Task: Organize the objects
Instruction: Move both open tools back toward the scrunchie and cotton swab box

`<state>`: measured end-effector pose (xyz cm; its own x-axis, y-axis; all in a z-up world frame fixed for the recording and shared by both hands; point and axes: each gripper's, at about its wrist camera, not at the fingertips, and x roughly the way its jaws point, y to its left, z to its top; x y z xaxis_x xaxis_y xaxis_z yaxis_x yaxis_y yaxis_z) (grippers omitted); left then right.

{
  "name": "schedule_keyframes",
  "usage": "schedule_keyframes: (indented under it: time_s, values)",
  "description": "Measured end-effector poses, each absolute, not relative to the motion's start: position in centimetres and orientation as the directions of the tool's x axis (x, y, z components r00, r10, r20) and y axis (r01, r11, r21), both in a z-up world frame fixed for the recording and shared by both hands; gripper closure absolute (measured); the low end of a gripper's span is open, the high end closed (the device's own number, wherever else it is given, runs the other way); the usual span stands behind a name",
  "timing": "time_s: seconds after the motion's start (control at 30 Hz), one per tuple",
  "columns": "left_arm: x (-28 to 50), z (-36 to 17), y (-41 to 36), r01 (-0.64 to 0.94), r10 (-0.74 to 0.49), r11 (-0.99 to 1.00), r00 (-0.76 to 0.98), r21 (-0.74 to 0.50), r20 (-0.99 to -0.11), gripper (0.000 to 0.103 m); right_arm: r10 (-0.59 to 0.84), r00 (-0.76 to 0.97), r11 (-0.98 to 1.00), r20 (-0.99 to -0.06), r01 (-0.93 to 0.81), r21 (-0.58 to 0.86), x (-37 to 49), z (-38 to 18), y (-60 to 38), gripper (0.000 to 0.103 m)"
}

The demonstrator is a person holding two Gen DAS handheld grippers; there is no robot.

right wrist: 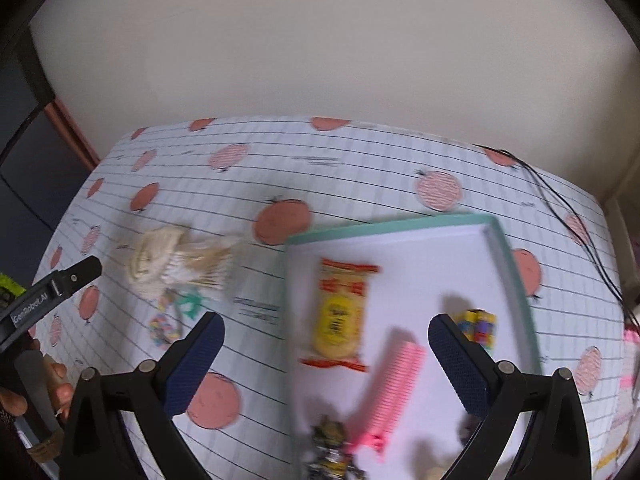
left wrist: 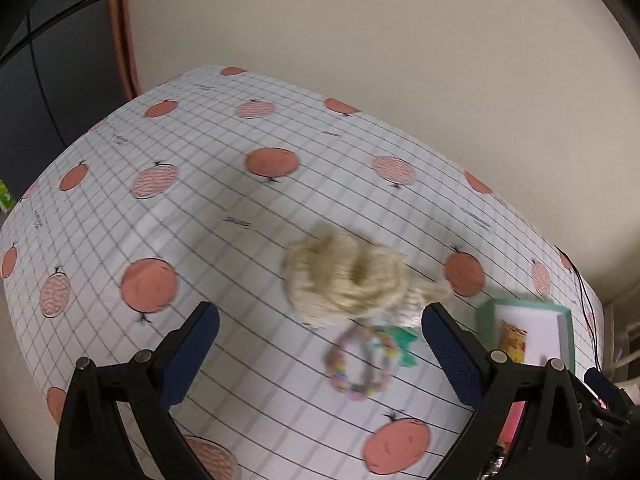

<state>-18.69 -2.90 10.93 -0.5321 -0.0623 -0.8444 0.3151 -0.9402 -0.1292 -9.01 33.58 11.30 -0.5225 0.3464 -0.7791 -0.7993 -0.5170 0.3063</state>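
**Q:** While both grippers hang over the tabletop (left wrist: 192, 184), how do their jaws stand?

**A:** Left gripper (left wrist: 320, 344): jaws spread wide, nothing between the blue pads. Right gripper (right wrist: 326, 346): likewise released and empty, poised above the tray (right wrist: 516, 264).

**Q:** Where do the loose items lie in the left wrist view?

**A:** A cream yarn bundle (left wrist: 344, 276) rests on the grid-and-fruit patterned cloth, just beyond the gap between the fingers. At 6 o'clock of the bundle lies a pastel bead bracelet (left wrist: 360, 364); a small green piece (left wrist: 404, 344), blurred beyond identification, sits at the bracelet's 2 o'clock. The mint-rimmed tray appears at 3 o'clock, partly behind the right-hand finger.

**Q:** What does the right wrist view add?

**A:** Inside the tray: a yellow-and-orange snack packet (right wrist: 340, 312) at centre; a pink comb (right wrist: 394, 384) at its 4 o'clock; a multicoloured block (right wrist: 480, 328) at 3 o'clock, just behind the finger; a dark, blurred figure (right wrist: 330, 452) at 6 o'clock. Outside the tray, at 9 o'clock, a clear bag of cotton swabs (right wrist: 204, 268) touches the yarn bundle. A black cable (right wrist: 560, 204) crosses the cloth at 2 o'clock. A hand (right wrist: 52, 384) grips the left tool's handle at the lower left edge.
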Motion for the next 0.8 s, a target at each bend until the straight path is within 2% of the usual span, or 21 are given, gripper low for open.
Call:
schedule_keyframes:
  time_s: [0.23, 0.43, 0.8]
  values:
    - [-18.9, 10.7, -6.2, 0.357, -0.072, -0.923, -0.528, -0.144, -0.846, 0.002, 0.331, -0.591, -0.563, -0.736, -0.75, 0.349, -13.5, 11.8, 32.1, 0.0]
    - [-19.7, 9.9, -7.4, 0.353, -0.032, -0.918, -0.522, -0.181, -0.852, 0.002, 0.327, -0.622, -0.582, -0.712, -0.726, 0.367, -16.1, 11.5, 31.9, 0.001]
    - [-21.9, 7.6, -7.5, 0.344, 0.008, -0.909, -0.548, -0.234, -0.837, 0.002, 0.306, -0.65, -0.557, -0.696, -0.715, 0.423, -19.8, 8.3, 32.8, 0.001]
